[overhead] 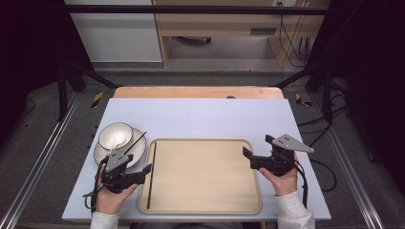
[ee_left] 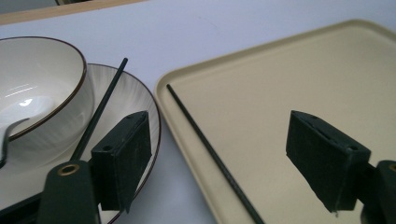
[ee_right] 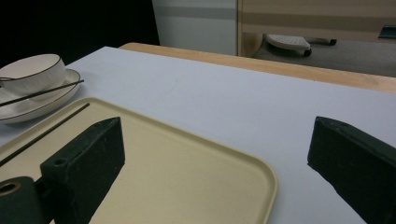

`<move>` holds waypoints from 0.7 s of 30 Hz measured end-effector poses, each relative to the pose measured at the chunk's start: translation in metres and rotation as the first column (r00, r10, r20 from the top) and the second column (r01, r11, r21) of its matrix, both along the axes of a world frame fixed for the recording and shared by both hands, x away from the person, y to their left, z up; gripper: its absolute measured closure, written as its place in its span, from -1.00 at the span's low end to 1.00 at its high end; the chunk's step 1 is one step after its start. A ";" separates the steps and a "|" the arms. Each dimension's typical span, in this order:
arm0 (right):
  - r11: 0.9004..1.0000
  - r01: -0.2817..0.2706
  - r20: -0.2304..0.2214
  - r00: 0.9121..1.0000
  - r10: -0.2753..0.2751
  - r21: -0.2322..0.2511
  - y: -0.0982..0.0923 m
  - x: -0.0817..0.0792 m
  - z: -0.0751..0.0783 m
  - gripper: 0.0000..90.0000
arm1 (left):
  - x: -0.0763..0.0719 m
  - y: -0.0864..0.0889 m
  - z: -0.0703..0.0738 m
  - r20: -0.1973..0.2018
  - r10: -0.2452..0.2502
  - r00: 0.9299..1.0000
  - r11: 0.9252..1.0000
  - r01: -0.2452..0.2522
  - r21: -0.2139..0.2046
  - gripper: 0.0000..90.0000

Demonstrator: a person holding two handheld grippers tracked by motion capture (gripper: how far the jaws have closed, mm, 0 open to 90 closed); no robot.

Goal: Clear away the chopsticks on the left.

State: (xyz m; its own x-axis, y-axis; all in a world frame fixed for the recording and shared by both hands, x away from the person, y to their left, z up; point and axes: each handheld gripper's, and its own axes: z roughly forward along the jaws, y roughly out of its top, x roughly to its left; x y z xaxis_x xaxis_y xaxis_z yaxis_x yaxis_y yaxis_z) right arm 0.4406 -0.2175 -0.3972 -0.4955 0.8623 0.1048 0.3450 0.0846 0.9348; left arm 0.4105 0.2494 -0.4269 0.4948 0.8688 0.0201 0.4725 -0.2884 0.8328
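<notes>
Here our left gripper hovers with jaws wide and empty over the tray's left edge. One chopstick lies inside that edge, its length running away from us; the other chopstick leans across the plate by the bowl, seemingly just left of the jaws. Our right gripper, also open and empty, sits well apart at the tray's far side.

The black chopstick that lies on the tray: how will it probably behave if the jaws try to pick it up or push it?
The chopstick on the tray looks thin, straight and stiff, so it is probably light and will not bend. It seems round, so a push may roll it across the smooth tray. It lies flat, so wide jaws may struggle to get under it, and it could slip.
</notes>
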 end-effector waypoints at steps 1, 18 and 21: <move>1.000 0.000 0.000 1.000 0.000 0.000 0.000 0.000 0.000 -0.91 | -0.002 0.003 -0.001 0.003 -0.004 1.000 1.000 0.004 0.012 -0.53; 1.000 -0.005 -0.013 1.000 0.004 -0.012 0.001 0.003 -0.004 -0.91 | 0.000 0.060 -0.013 -0.016 0.086 0.996 0.996 -0.085 0.028 -0.48; 1.000 -0.008 -0.017 1.000 0.008 -0.015 0.003 0.003 -0.005 -0.91 | 0.005 0.065 -0.012 -0.008 0.096 0.995 0.995 -0.096 0.040 -0.39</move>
